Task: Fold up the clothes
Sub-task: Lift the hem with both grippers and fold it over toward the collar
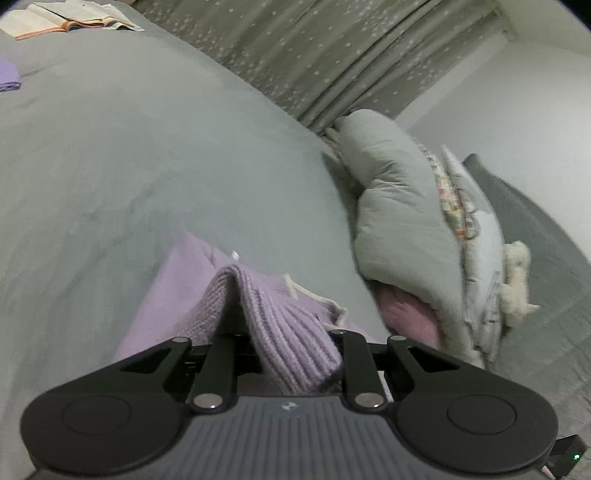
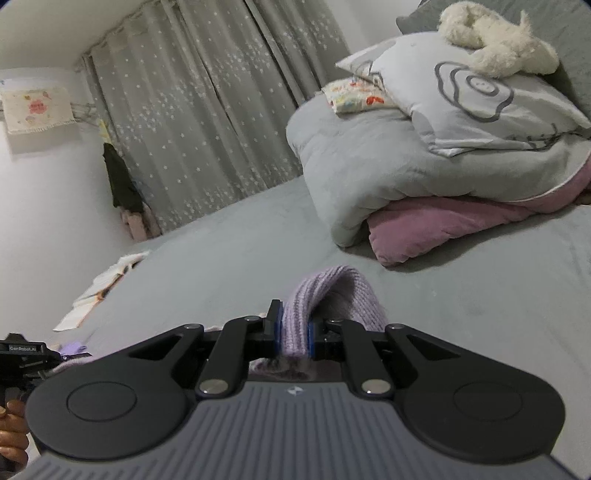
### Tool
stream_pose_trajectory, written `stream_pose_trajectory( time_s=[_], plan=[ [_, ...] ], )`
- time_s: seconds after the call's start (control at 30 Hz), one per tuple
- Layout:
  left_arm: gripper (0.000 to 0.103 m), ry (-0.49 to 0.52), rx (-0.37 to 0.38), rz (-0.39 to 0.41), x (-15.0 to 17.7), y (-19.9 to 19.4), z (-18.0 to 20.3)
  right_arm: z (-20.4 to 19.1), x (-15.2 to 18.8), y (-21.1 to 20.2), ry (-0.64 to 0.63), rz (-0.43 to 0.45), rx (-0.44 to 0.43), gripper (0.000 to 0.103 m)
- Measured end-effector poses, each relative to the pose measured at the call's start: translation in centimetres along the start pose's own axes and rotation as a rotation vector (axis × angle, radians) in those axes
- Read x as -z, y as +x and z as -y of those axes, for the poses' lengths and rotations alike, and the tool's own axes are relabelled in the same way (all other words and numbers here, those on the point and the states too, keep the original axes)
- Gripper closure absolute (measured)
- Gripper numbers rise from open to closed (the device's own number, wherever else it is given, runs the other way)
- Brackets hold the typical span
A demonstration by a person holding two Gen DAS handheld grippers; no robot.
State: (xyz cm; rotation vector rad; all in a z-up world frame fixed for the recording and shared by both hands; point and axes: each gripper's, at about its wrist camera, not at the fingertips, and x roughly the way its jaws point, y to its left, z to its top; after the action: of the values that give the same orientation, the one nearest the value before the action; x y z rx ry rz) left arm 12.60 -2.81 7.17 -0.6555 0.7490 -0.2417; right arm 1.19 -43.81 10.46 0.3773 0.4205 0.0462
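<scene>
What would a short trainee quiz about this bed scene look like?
1. True or false: the right gripper is shut on the lilac knit garment.
2. What lies at the far end of the grey bed sheet? A) open book B) laptop C) shoes
3. Fill in: a white plush ___ rests on the flower-print pillow.

Key:
1. True; its blue pads pinch the ribbed edge.
2. A, the open book.
3. Toy, the white plush toy, atop the pillow on the folded grey duvet.
</scene>
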Motion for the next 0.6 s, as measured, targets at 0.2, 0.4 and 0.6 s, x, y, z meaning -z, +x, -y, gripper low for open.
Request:
stream_pose_trajectory(
  time_s=[0.2,0.4,0.6],
  plan=[
    [0.084,-0.028,-0.067,-0.051,-2.5,4.8,-0.7,1.3,-0.5,5.9,0.025,-0.056,0.046,0.089],
    [0.084,-0.012,-0.102,-0.07,-4.3,8.0,-1.2,2.4,-1.2,9.6,0.072,-0.127,0.064,0.089],
    [0.079,-0.086,-0.064,-0.135,-5.5,10.1,-3.6,3.4,-2.0,13.2,0.129,-0.195,0.069,0.083]
  ],
)
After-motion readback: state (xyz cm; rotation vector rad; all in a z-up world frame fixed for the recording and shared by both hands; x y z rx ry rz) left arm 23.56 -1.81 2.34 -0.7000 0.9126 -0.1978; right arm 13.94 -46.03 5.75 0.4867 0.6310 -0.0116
